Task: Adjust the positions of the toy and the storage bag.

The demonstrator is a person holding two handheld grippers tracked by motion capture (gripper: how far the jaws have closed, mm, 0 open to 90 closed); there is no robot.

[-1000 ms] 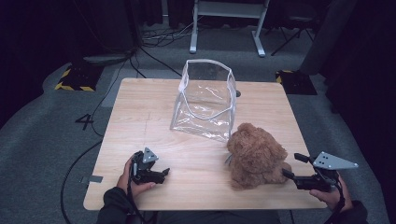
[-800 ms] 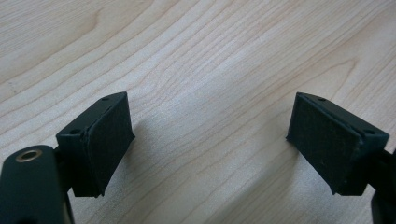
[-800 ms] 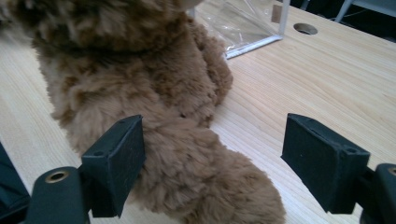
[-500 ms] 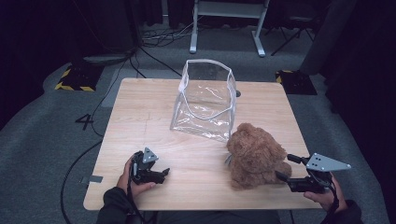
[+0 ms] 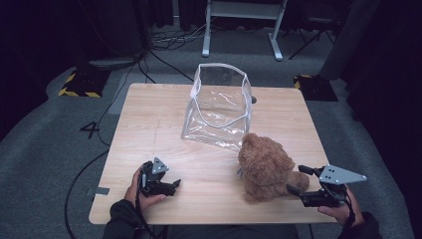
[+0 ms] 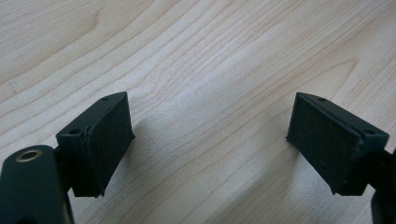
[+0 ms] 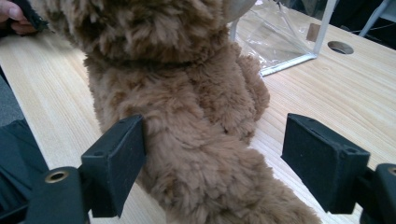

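At the lower left of the high view, the left hand [image 5: 137, 186] holds the left gripper [image 5: 174, 186] low, its jaws spread wide and pointing right. At the lower right, the right hand [image 5: 338, 211] holds the right gripper [image 5: 297, 180], jaws also wide apart, pointing left. Dark sleeves enter from the bottom edge.

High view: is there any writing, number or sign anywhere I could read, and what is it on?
"4" — a dark figure on the grey floor, left of the wooden table.
Yellow-and-black hazard stripes, a warning sign without words, edge a dark plate on the floor at far left.
No readable text on the teddy bear, the clear bag, or either set of tongs, left and right.
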